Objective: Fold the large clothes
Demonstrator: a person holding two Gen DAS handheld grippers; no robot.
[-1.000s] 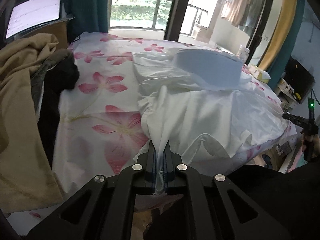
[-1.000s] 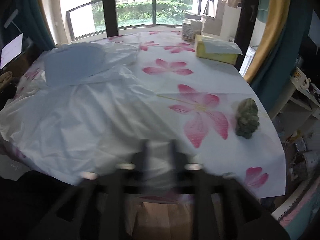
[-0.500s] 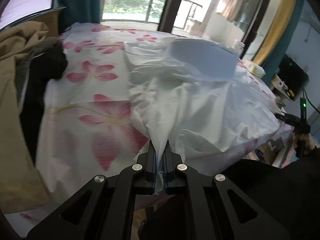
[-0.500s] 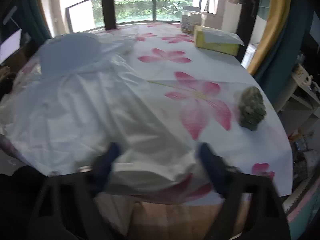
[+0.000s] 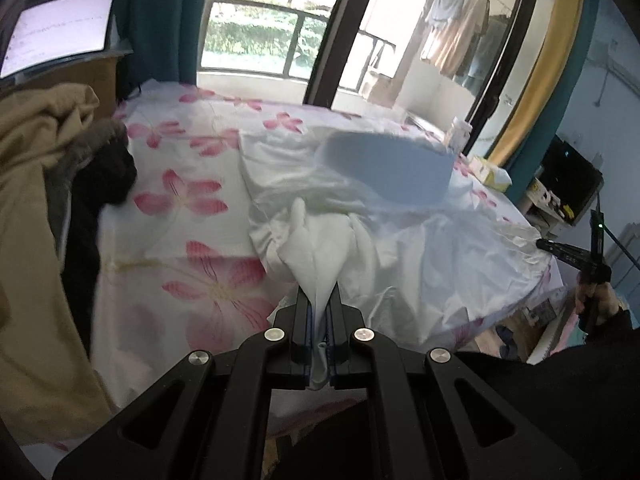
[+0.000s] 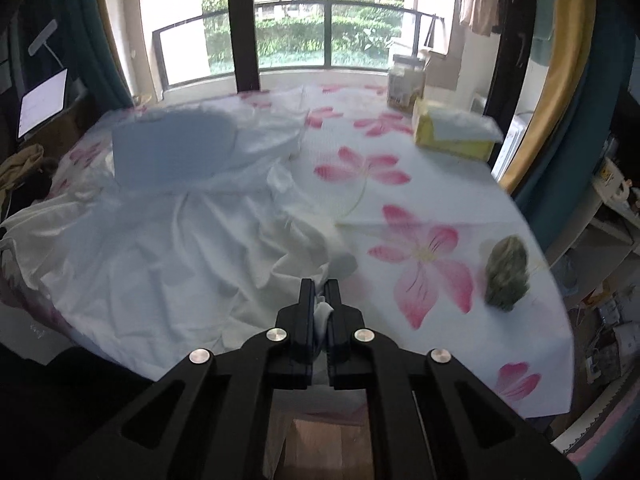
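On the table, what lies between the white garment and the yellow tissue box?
In the right wrist view, only bare flowered tablecloth lies between the white garment and the yellow tissue box.

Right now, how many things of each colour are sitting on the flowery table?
White: 1, the white garment, gripped by both grippers.
Light blue: 1, the blue board.
Yellow: 1, the tissue box.
Green: 1, the green lump.
Clear: 1, the jar.
Total: 5
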